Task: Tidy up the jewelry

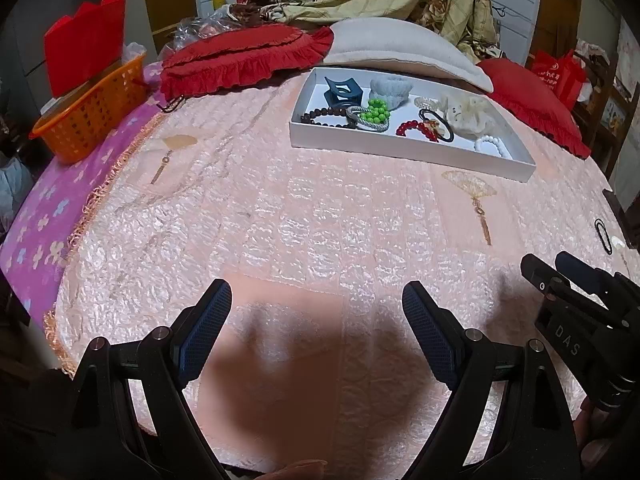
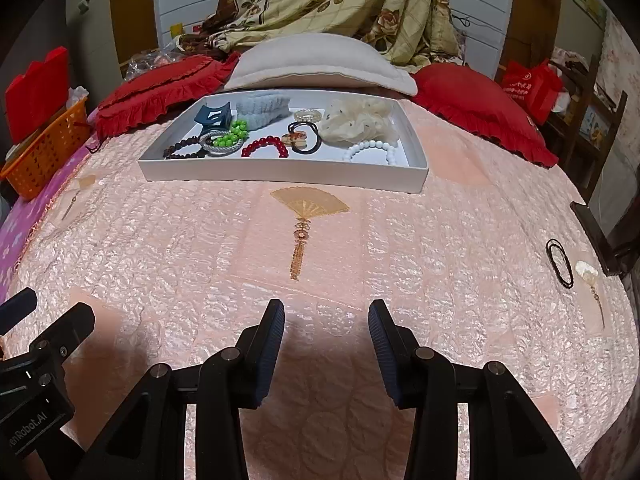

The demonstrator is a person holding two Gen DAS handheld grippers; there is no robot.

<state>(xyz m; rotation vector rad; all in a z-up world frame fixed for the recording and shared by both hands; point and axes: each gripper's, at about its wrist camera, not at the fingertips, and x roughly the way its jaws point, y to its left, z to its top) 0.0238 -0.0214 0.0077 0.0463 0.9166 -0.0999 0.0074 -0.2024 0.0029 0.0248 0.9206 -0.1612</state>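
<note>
Over the near part of the pink quilted bedspread (image 2: 360,240), the left gripper (image 1: 316,308) hangs with its jaws spread wide and nothing between them, while the right gripper (image 2: 326,326) beside it has its jaws partly apart, also empty. Farther up the bed lies a white tray (image 2: 280,170) holding a red bead bracelet (image 2: 264,146), a white bead bracelet (image 2: 370,148), green beads (image 2: 230,134), a blue hair claw (image 2: 214,116) and a cream scrunchie (image 2: 360,120). Well apart from it, a black hair tie (image 2: 560,264) lies on the bedspread by the right edge.

wrist views angled down, sharing tray (image 1: 408,151)
</note>
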